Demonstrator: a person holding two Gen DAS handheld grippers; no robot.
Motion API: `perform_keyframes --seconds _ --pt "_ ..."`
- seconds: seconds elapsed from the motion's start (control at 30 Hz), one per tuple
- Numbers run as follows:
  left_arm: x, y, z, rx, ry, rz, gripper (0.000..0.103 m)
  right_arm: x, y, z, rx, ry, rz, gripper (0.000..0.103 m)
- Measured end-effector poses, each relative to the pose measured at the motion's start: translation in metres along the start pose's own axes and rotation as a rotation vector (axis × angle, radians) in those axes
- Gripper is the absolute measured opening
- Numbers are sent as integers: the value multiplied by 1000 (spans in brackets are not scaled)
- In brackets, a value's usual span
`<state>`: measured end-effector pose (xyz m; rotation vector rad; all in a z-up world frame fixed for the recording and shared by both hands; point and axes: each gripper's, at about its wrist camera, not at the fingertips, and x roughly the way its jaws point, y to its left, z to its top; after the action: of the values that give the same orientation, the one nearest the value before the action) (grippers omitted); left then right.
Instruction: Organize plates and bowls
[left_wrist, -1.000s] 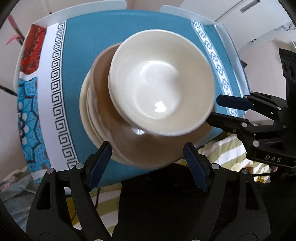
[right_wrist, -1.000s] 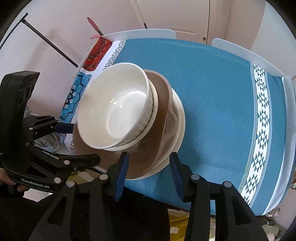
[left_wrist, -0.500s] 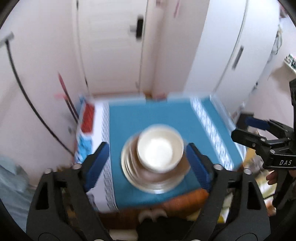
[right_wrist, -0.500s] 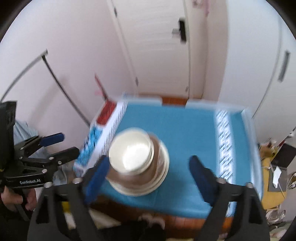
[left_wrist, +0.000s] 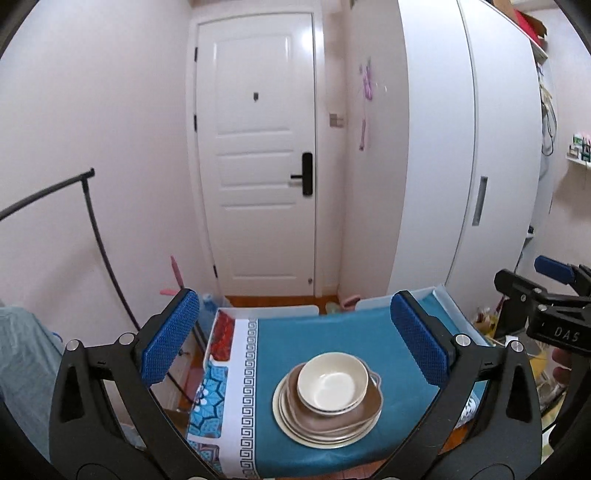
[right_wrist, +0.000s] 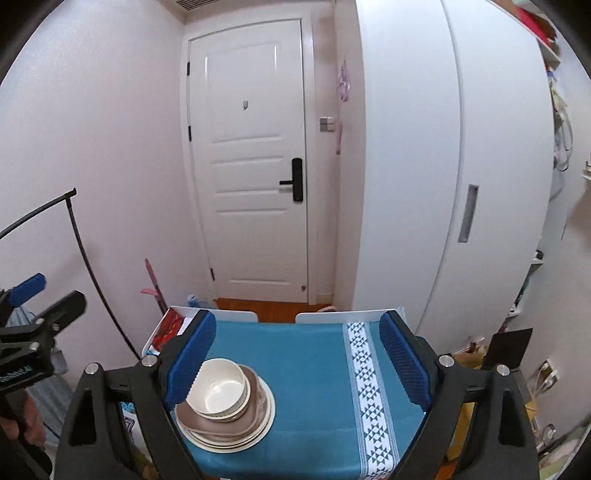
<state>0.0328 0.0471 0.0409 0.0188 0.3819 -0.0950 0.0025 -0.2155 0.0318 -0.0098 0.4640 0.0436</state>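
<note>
Both my claws have pulled up and back from the stack; my left claw (left_wrist: 295, 345) has just been opening, jaws spread, nothing between, and my right claw (right_wrist: 297, 360) gapes empty too. The cream ceramic bowl (left_wrist: 333, 385) sits mouth-up on the brown plate (left_wrist: 364, 410) atop cream plates (left_wrist: 295, 424) on the teal-clothed tabletop (left_wrist: 325, 332)

Both wrist views are bright and evenly lit by soft, diffuse light, with no hard shadows on the pale walls. A vertical sheen runs down the white panelled door (left_wrist: 258, 158), and a small highlight glints inside the cream ceramic bowl (left_wrist: 332, 386). The pictures are sharp, without motion blur. Fisheye distortion bows the tall white wardrobe (right_wrist: 443, 166), and the corners fall off to black.
</note>
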Motion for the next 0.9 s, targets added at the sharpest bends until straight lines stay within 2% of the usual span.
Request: perform_keyframes --seconds 0.4,0.9 --pt "-9 -5 6 -4 -35 10 103 -8 0 -1 7 -28 5 88" --pt "-4 -12 6 18 -34 10 103 -6 2 2 4 -34 14 88"
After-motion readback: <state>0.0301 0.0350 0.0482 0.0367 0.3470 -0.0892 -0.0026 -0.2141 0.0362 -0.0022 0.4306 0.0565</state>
